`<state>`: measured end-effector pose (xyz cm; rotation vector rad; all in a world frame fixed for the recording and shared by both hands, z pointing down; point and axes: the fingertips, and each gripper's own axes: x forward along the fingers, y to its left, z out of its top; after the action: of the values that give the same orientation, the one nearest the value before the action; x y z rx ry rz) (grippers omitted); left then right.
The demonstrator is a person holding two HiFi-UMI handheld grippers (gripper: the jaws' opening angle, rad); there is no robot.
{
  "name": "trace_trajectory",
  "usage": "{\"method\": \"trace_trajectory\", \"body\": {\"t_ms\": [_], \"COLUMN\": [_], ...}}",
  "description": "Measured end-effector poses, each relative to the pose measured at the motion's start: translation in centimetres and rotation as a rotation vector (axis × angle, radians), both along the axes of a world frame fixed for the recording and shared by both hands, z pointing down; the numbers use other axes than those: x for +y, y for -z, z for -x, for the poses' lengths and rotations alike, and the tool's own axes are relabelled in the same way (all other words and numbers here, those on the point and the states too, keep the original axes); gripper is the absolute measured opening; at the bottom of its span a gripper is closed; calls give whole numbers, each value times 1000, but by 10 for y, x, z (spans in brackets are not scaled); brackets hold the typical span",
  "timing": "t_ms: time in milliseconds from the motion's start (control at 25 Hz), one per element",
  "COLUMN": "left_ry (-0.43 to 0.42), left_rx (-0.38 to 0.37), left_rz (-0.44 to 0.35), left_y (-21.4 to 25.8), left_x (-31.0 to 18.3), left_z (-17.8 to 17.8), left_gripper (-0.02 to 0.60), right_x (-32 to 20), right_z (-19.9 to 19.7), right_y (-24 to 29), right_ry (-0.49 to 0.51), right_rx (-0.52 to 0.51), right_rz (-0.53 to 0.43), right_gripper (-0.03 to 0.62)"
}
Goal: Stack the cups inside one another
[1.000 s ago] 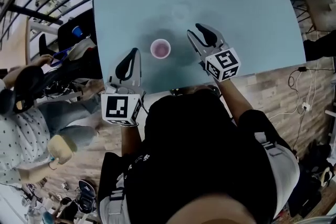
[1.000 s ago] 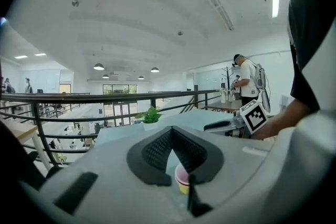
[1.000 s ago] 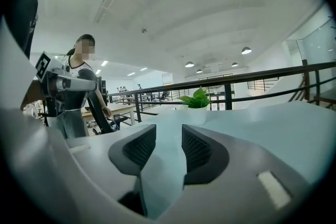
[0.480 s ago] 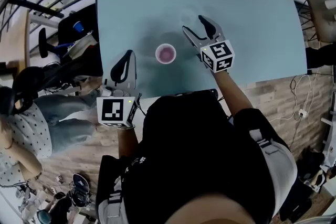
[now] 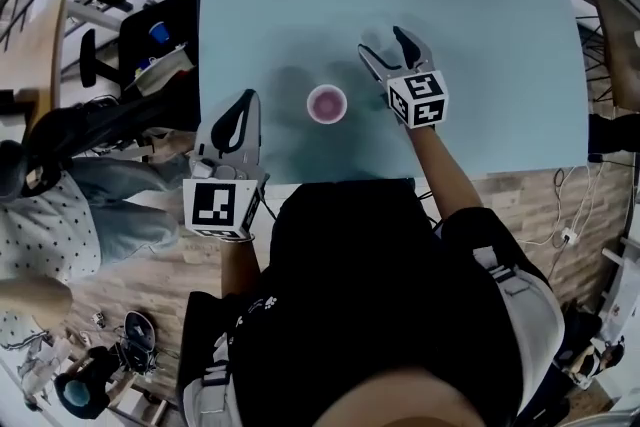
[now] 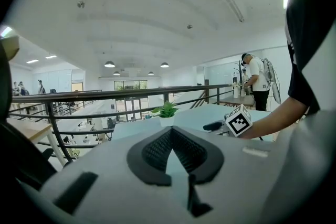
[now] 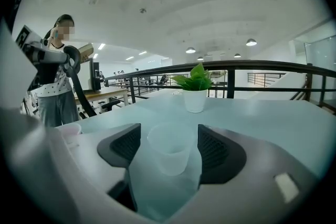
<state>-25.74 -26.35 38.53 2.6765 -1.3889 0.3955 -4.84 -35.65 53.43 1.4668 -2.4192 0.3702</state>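
1. Currently the right gripper (image 5: 386, 47) sits right of centre in the head view. Its jaws are spread wide and have just been opening. The clear cup (image 7: 169, 147) stands upright between them, and neither pad appears to touch its wall.
2. The pink cup (image 5: 327, 103) stands upright at the middle of the head view, just left of that gripper, on the table (image 5: 480, 35). I judge it to be the cup the clear one must join, so no stacking is done yet.
3. Closing unevenly is the 1st risk. If 1 pad meets the wall before the other, the light cup probably slides or tips instead of being gripped.
4. Squeezing too hard is the 2nd. The wall looks thin and would likely buckle, leaving a cup that won't nest cleanly.
5. Visibility is the 3rd. The clear cup almost vanishes against the pale table in the head view, so its rim is easy to misjudge from above.
6. Nesting is the 4th. The left gripper (image 5: 247, 107), at lower left of the head view, is clenched on nothing and sits apart from the pink cup, so nothing steadies that cup. A rim that catches could shove it or knock it over.
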Motion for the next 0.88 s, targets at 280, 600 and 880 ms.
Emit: {"method": "trace_trajectory", "body": {"t_ms": [280, 600, 880], "left_ry": [47, 52, 36], "left_rx": [-9, -5, 9], "left_rz": [5, -4, -8], "left_y": [1, 0, 0], "left_x": [3, 5, 6], "left_z": [12, 14, 8], "left_gripper": [-12, -12, -12], "right_x": [-5, -3, 11], "right_z": [1, 0, 8], "right_y": [-10, -10, 12], "right_ry": [16, 25, 54], "right_rx": [19, 47, 4], "right_rz": [25, 22, -4], "right_gripper": [306, 290, 290]}}
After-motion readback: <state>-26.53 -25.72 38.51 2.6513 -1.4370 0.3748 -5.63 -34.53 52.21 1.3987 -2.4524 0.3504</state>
